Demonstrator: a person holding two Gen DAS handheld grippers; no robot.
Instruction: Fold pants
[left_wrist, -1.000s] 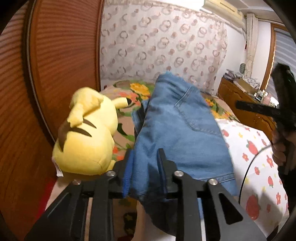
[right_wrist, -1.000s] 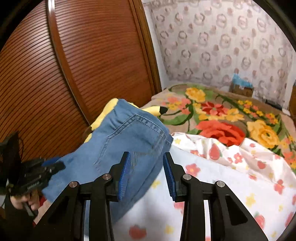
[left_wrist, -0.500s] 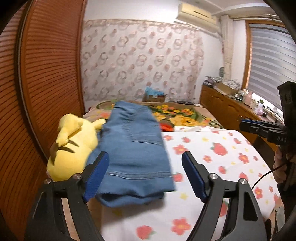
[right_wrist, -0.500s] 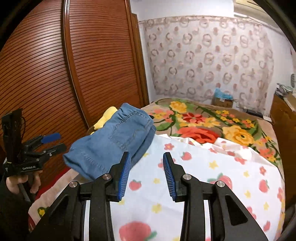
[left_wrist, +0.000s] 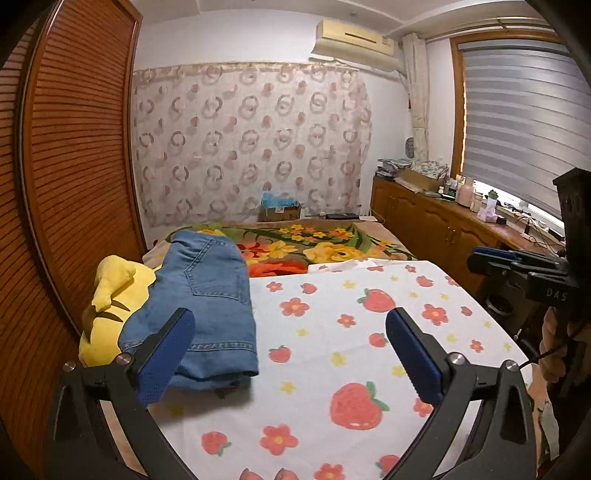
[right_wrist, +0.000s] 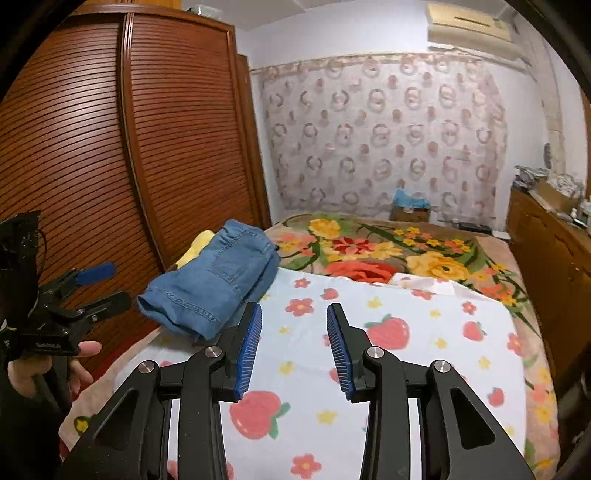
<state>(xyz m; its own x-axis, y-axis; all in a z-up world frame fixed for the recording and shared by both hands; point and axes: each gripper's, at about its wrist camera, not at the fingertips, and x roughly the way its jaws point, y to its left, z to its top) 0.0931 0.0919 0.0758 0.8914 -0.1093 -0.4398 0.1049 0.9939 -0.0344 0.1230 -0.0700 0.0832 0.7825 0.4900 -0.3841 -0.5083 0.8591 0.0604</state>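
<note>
The folded blue denim pants (left_wrist: 207, 302) lie on the bed's left side, partly on a yellow plush toy (left_wrist: 107, 306), pocket side up. They also show in the right wrist view (right_wrist: 218, 284). My left gripper (left_wrist: 291, 354) is wide open and empty, raised above the strawberry blanket (left_wrist: 369, 332), with its left finger over the pants' near edge. My right gripper (right_wrist: 293, 347) is open and empty, held above the blanket, right of the pants. The left gripper shows at the left edge of the right wrist view (right_wrist: 96, 284); the right gripper shows at the right edge of the left wrist view (left_wrist: 495, 260).
A wooden slatted wardrobe (left_wrist: 70, 184) stands close on the left. A floral quilt (left_wrist: 317, 247) covers the far bed. A wooden cabinet (left_wrist: 443, 225) with clutter runs along the right wall under the window. A cardboard box (left_wrist: 280, 210) sits by the curtain.
My left gripper let go of the pants, opened wide and pulled back. The pants dropped onto the plush and bed. My right gripper also drew back and opened slightly.
</note>
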